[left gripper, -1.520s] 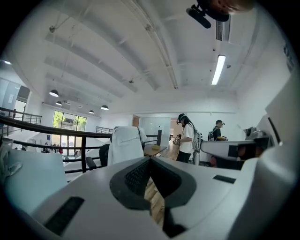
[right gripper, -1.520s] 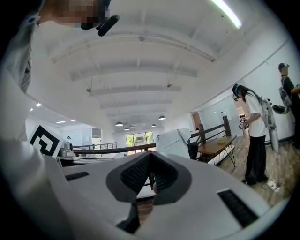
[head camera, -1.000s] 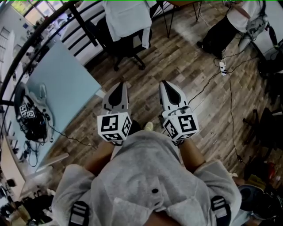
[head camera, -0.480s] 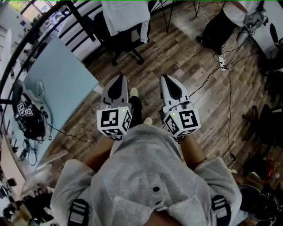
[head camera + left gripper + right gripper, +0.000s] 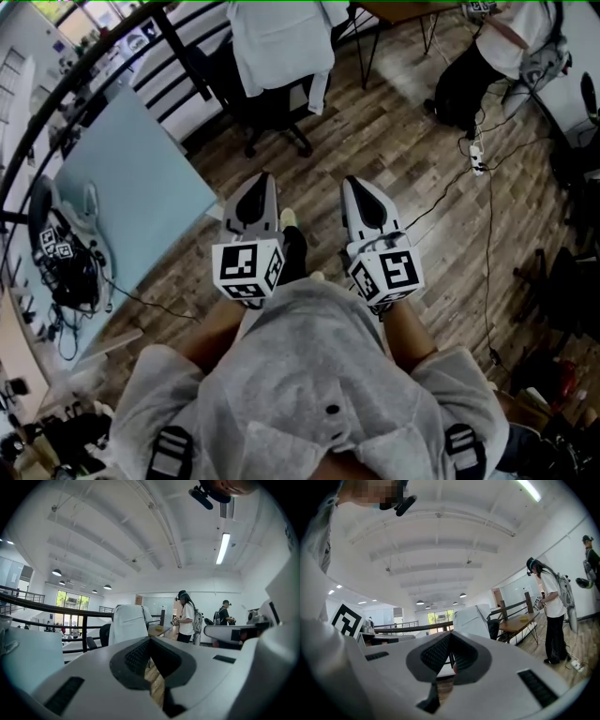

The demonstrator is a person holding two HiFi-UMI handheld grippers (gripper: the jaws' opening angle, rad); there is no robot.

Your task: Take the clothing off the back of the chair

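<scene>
Above the wooden floor [image 5: 403,141], the left tool [image 5: 261,184] and right tool [image 5: 354,186] are held side by side, pointing roughly level. Each has its jaws fully together, with nothing between them. White clothing [image 5: 281,37] hangs draped over the back of a black office chair [image 5: 267,105] ahead, well apart from both tools. A pale blue table [image 5: 131,197] stands at left, and a person [image 5: 469,80] at upper right.

White clothing [image 5: 279,42] drapes the back of a black chair [image 5: 270,108].
</scene>
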